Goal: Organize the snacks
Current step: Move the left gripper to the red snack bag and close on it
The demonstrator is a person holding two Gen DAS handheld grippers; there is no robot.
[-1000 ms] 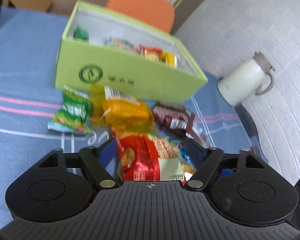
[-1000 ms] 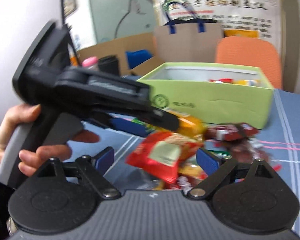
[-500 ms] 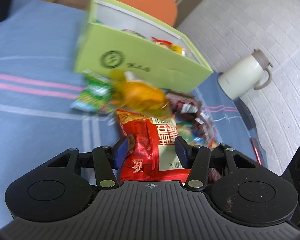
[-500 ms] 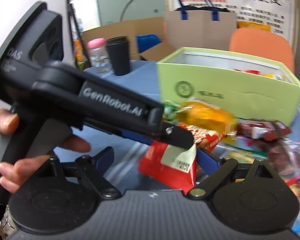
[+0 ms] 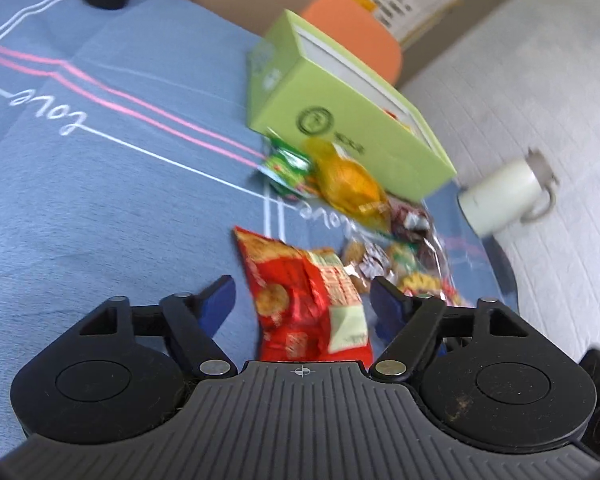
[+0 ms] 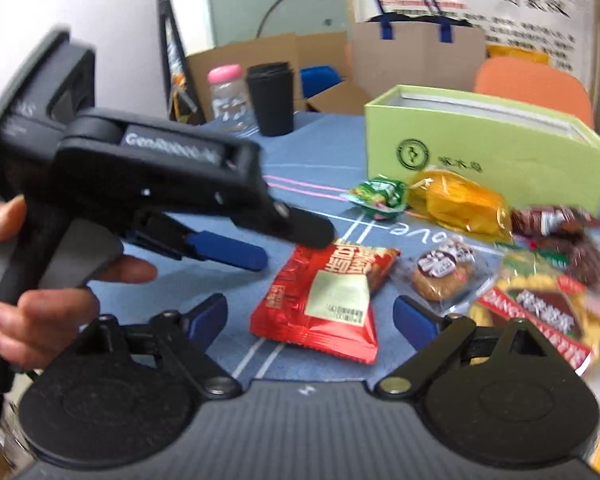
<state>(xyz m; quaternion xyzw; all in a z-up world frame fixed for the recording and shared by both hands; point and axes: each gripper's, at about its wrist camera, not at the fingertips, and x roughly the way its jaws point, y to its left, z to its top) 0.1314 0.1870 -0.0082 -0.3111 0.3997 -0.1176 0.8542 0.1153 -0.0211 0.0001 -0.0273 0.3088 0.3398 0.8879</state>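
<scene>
A red snack packet lies flat on the blue tablecloth, in front of both grippers; it also shows in the left wrist view. My left gripper is open, its blue pads either side of the packet and apart from it; its body shows in the right wrist view, just left of the packet. My right gripper is open and empty, just short of the packet. A green box stands behind, some snacks inside. An orange packet and a green packet lie before it.
More loose snacks lie to the right of the red packet. A white jug stands at the right by the wall. A black cup and a pink-lidded jar stand at the far left. An orange chair is behind the box.
My left gripper was shut on the red packet half a second ago; it has opened and the packet now lies on the cloth, left of the snack pile. Both views have swung.
</scene>
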